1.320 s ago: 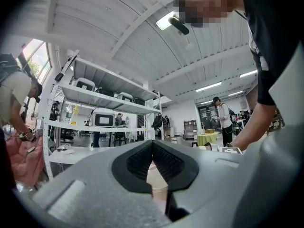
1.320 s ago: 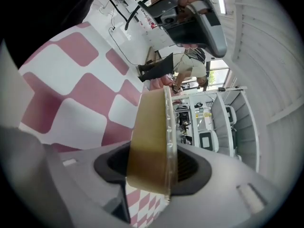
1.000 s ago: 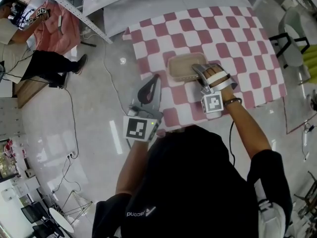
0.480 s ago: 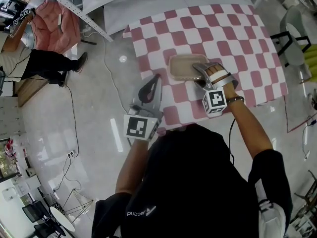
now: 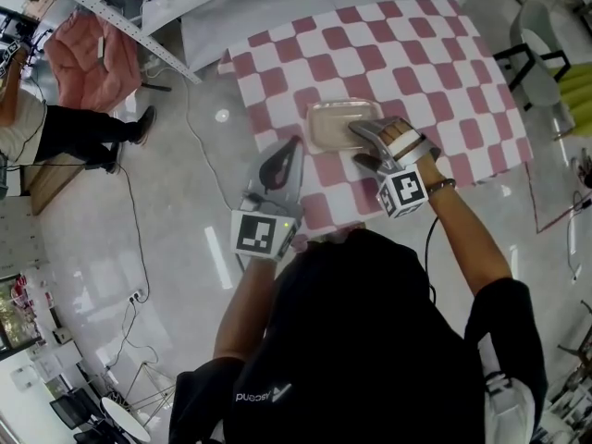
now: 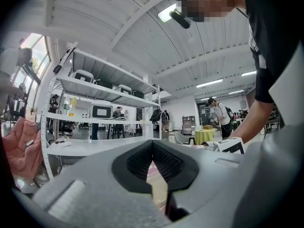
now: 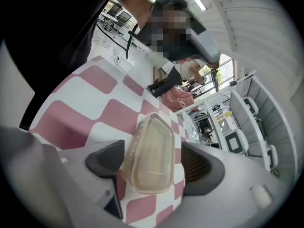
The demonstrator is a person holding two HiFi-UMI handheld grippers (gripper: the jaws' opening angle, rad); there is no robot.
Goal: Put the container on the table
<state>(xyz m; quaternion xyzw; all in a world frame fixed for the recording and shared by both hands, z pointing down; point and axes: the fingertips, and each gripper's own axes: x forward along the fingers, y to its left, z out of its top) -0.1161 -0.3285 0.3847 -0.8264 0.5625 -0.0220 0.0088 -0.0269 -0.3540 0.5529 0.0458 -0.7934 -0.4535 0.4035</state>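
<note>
A clear, shallow plastic container [image 5: 335, 121] with its lid on lies flat on the pink-and-white checkered table [image 5: 416, 44], near the front left. My right gripper [image 5: 363, 146] sits at its right end, tilted down. Its jaws are opening. In the right gripper view the container [image 7: 147, 146] lies between the pads [image 7: 107, 158], with a gap on the right side of my right gripper [image 7: 154, 161]. My left gripper [image 5: 289, 151] hangs level off the table's left front corner. In the left gripper view my left gripper [image 6: 153, 160] is shut and holds nothing.
A metal shelving rack [image 5: 111, 12] stands at the far left beside a pink cloth [image 5: 88, 58]. A person's legs [image 5: 83, 128] are at the left. Cables [image 5: 199, 146] trail across the shiny floor. A chair [image 5: 541, 44] stands beyond the table's right side.
The right gripper's jaws have spread apart from the container and pulled back slightly. The container stays flat on the cloth. The left gripper has held its place.
</note>
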